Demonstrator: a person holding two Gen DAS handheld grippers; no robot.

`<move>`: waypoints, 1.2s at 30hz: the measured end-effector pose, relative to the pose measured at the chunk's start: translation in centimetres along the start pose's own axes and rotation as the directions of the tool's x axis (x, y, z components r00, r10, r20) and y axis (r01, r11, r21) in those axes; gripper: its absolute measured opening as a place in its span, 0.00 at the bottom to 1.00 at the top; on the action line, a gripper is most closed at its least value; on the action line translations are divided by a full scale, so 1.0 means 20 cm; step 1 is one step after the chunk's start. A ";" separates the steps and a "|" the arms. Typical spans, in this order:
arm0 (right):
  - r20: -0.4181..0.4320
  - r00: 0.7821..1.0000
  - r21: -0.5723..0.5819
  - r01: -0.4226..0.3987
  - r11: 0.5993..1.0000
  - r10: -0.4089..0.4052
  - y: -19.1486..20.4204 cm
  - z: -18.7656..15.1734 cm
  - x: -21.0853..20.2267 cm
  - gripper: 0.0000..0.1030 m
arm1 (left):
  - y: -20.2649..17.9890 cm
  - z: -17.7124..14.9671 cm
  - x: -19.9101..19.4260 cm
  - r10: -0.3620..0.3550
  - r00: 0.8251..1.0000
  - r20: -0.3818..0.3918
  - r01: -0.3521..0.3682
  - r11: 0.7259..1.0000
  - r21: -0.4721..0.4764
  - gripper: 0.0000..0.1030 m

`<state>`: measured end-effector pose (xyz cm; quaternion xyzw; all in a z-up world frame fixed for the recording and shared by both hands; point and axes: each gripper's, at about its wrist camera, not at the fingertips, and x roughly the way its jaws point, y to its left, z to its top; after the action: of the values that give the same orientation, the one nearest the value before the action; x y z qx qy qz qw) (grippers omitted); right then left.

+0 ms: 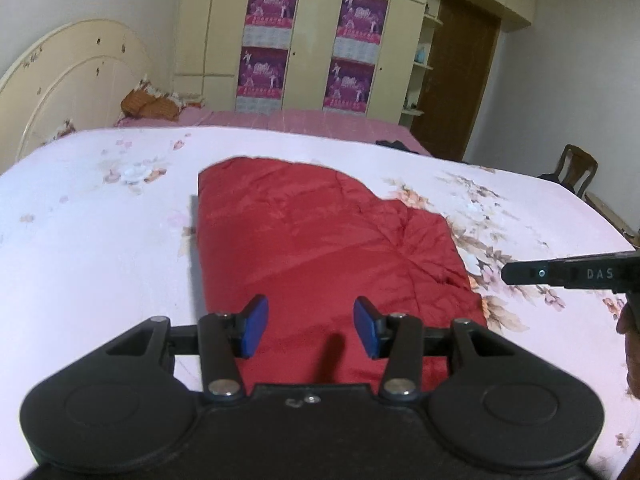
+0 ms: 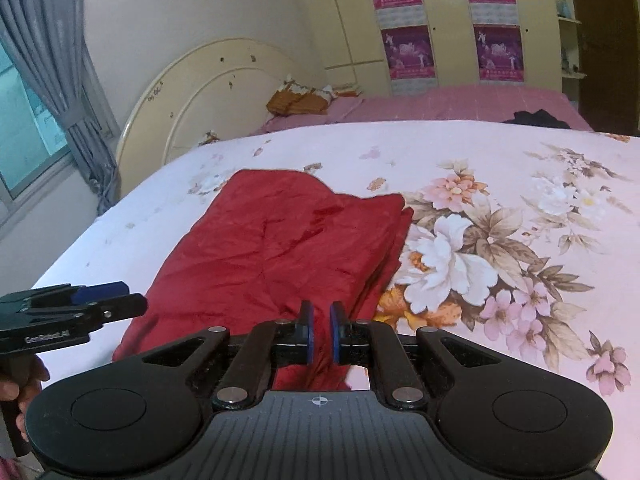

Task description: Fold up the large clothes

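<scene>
- Left gripper [image 1: 310, 326]: jaws wide apart, nothing between the blue pads [image 1: 254, 326], hovering over the near end of the garment [image 1: 320, 248].
- Right gripper [image 2: 321, 334]: pads almost together with a thin gap; red cloth shows right at and under the tips, but can't tell if it's actually pinched.
- Garment: red, folded into a rough rectangle, lying flat on the bed [image 2: 500, 152], long axis running away from both cameras. Layered edges visible on its right side in the right view.
- Bed cover is pale pink with a big flower print [image 2: 448, 256] just beside the garment's right edge.
- Each gripper shows in the other's view: right one [image 1: 568, 274] off to the garment's right, above the sheet; left one [image 2: 76, 312] off to its left.
- Background: headboard [image 1: 68, 80], wardrobe [image 1: 312, 32] with purple posters.
</scene>
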<state>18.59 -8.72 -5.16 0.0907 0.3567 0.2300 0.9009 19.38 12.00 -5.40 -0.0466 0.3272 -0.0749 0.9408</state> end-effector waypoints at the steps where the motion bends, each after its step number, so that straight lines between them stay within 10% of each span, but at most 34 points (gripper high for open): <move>1: -0.008 1.000 0.005 0.006 1.000 -0.006 0.01 -0.01 -0.02 0.09 | -0.01 -0.01 -0.02 0.003 1.000 -0.008 -0.003 1.000 -0.019 0.44; 5: -0.008 1.000 0.016 0.021 1.000 -0.021 0.06 -0.08 -0.14 0.09 | -0.10 -0.04 -0.15 0.020 1.000 0.007 -0.020 1.000 -0.012 0.50; 7: -0.010 0.998 -0.005 0.056 0.998 -0.056 0.10 -0.11 -0.20 0.10 | -0.15 -0.06 -0.25 0.075 0.996 0.044 -0.073 0.996 -0.050 0.96; 9: 0.008 0.989 -0.030 0.149 0.988 -0.149 0.15 -0.15 -0.28 0.96 | -0.21 -0.09 -0.34 0.135 0.985 0.105 -0.128 0.989 -0.072 1.00; 36: 0.105 0.961 -0.038 0.260 0.965 -0.255 0.33 -0.49 -0.92 1.00 | -0.59 -0.29 -0.85 0.180 0.981 0.074 -0.179 0.984 -0.023 1.00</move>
<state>-2.14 -11.75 0.96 0.0319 0.3143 0.1152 0.9418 1.39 3.13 1.99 -0.0271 0.2947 0.0147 0.9551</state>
